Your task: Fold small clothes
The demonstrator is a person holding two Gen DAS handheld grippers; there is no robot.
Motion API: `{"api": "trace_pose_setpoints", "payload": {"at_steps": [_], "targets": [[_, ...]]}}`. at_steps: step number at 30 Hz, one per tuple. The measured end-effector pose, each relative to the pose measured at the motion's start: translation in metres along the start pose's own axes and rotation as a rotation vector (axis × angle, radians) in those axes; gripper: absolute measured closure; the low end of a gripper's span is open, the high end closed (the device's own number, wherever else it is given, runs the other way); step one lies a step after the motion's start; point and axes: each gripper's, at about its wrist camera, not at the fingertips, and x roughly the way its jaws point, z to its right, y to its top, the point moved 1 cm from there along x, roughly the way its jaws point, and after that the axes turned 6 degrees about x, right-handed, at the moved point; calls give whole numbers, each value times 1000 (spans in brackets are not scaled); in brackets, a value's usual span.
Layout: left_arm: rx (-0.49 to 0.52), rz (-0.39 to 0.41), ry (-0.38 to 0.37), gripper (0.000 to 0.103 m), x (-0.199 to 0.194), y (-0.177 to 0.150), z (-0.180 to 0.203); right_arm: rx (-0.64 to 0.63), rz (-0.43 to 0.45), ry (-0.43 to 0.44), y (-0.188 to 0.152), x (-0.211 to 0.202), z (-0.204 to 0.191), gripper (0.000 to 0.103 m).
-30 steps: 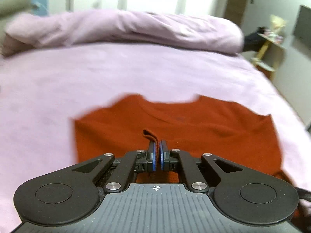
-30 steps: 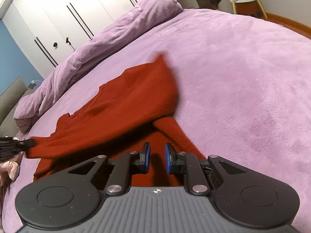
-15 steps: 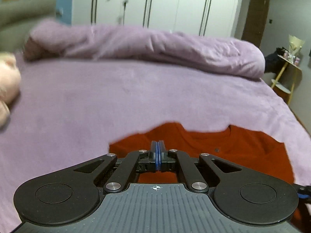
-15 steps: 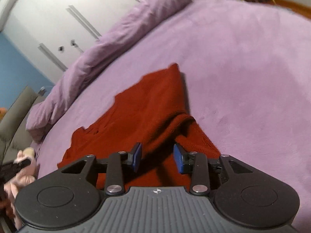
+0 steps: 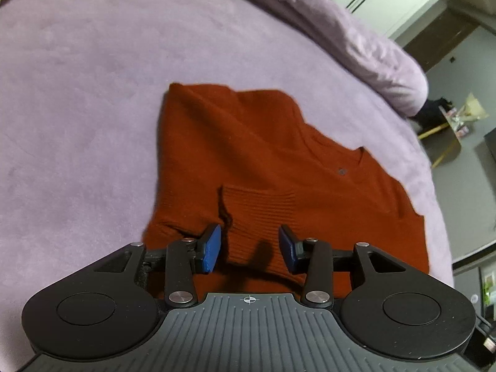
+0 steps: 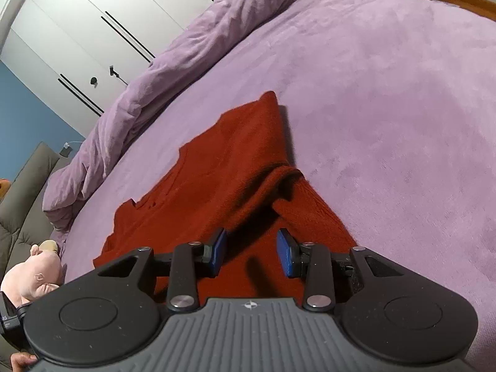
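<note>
- Rust-red knit sweater (image 5: 279,167) spread on the purple bed cover (image 5: 77,93), partly folded, neckline (image 5: 338,155) facing up with a small grey mark just below it.
- Ribbed sleeve cuff (image 5: 257,207) laid across the sweater's body, just ahead of the left tongs (image 5: 250,245).
- Left tongs released: jaws have just been opening, blue pads (image 5: 212,248) standing apart, the cuff lying between and beyond them, no pad pressing on the knit.
- Right tongs (image 6: 251,251) also released, jaws parted over the sweater's (image 6: 217,186) near edge, only flat fabric and shadow between the pads, nothing gripped.
- From the right wrist view: one side of the sweater folded inward, a raised fold ridge (image 6: 279,176) near the edge toward the bare bed cover (image 6: 387,108).
- Bunched purple duvet (image 6: 173,71) along the far side of the bed, well apart from the sweater.
- White wardrobe doors (image 6: 77,40) behind the duvet, blue wall at the left.
- Grey sofa (image 6: 21,198) and a pale doll (image 6: 34,276) at the left edge beside the bed.
- Small side table (image 5: 449,124) with a few items past the bed's far corner, too small to tell apart.
</note>
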Motion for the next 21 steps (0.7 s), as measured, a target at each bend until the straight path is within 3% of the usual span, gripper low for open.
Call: {"api": "trace_pose_setpoints", "payload": {"at_steps": [5,6,7,9,12,14,16,18,21], "targets": [[-62,-15,-23,69,16,9,-4,-25,3,14,1,1,-9,68],[-43,-20,-12,86,18,10,-2,-32,4,12,1,2,-10,68],[-21,-26,-3,95,20,11,1,-38,5,7,1,3,-11,68],[20,-23,2,96,17,18,10,-41,-3,-4,3,6,-12,68],[129,110,55,97,-12,36,30,-63,3,-30,6,11,-14,68],[247,252,160,97,-37,45,48,-89,25,-69,9,14,-15,69],[364,359,282,97,-52,48,61,-122,47,-151,10,17,-15,80],[371,335,268,101,-52,50,59,-124,30,-159,11,19,-13,80],[355,281,263,101,-41,43,49,-129,34,-92,12,15,-19,77]]}}
